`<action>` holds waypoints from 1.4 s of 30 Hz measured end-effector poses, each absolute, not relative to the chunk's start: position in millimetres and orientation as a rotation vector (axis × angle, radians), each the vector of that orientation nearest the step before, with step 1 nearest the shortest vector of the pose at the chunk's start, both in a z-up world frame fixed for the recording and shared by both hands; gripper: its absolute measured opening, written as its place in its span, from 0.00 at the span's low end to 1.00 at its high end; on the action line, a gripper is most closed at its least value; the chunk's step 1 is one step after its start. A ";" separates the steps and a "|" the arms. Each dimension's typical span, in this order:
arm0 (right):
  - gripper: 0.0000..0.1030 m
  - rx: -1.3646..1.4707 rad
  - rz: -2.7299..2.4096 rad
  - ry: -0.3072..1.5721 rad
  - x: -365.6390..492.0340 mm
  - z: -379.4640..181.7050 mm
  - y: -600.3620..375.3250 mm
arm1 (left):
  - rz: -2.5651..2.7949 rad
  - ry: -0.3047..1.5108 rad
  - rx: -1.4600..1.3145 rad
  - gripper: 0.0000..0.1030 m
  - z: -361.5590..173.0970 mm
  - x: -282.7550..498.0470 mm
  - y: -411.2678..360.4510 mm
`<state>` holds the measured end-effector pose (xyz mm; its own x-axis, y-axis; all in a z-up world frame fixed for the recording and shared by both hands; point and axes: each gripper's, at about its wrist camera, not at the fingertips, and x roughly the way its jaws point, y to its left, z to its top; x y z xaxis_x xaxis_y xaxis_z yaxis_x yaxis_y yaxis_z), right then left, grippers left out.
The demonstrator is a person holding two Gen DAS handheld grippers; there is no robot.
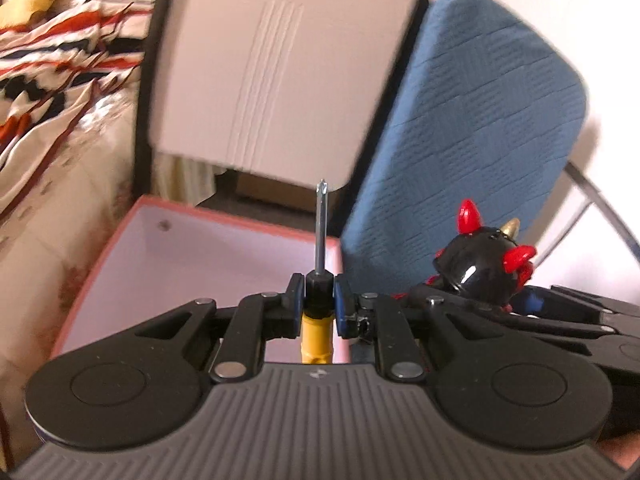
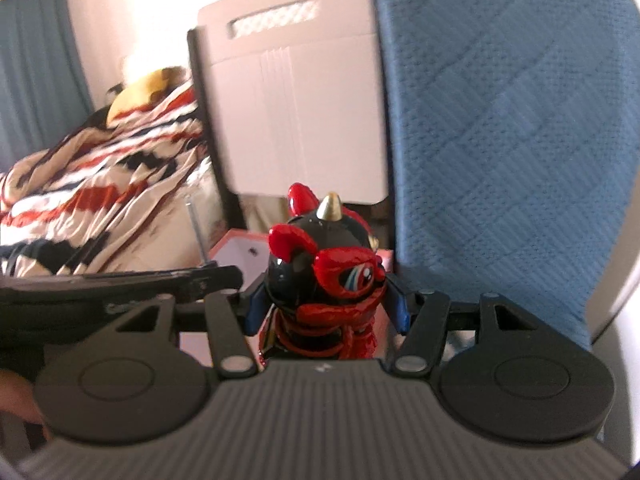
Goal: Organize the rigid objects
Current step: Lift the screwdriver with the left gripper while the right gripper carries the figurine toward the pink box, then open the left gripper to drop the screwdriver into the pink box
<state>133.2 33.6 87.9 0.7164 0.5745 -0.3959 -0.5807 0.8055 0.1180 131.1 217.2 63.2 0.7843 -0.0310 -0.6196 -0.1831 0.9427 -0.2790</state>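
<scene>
The left gripper (image 1: 319, 306) was clamped on a screwdriver (image 1: 319, 308), its pads pressed against the black collar at the top of the yellow handle, while the bare metal shaft stood straight up from the jaws and ended in a cross-shaped tip. Below and beyond that tool lay an open box (image 1: 224, 220) with a pink rim and pale inner walls, seen from above in the left wrist view; its floor was mostly hidden by the gripper. The right gripper (image 2: 326, 300) held a glossy black-and-red toy figure (image 2: 324, 280) upright between its blue-padded fingers (image 2: 396, 304), jaws set part-way apart around the toy's body, its red horns and a gold spike pointing upward. The two tools were carried close side by side: the toy's black head and red horns showed at the right of the left wrist view, just beside the left gripper, and the screwdriver's shaft rose at the left of the right wrist view above the edge of the other gripper. Behind them stood a pale plastic chair back (image 1: 276, 76) with a handle slot near its top, and next to it a blue quilted cushion (image 1: 472, 120) leaning upright. A striped blanket (image 2: 96, 184) in red, black and cream lay rumpled on a bed to the left. Both views were softened by blur.
</scene>
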 end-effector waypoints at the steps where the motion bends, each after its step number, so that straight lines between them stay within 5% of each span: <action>1: 0.60 -0.022 0.638 0.446 133.9 85.4 41.8 | 0.091 0.677 -0.342 0.18 58.6 128.1 223.1; 25: 0.60 -0.165 0.591 0.742 162.5 -36.9 126.7 | 0.179 0.901 -0.498 0.18 -74.4 110.7 308.0; 28: 0.60 -0.167 0.594 0.761 164.6 -42.1 125.2 | 0.194 0.887 -0.529 0.19 -74.2 109.4 310.3; 32: 0.60 -0.184 0.602 0.760 162.3 -41.7 122.2 | 0.216 0.885 -0.529 0.37 -66.0 108.8 309.5; 42: 0.65 -0.133 0.645 0.664 150.6 -3.4 105.1 | 0.225 0.781 -0.466 0.38 -8.0 92.7 289.0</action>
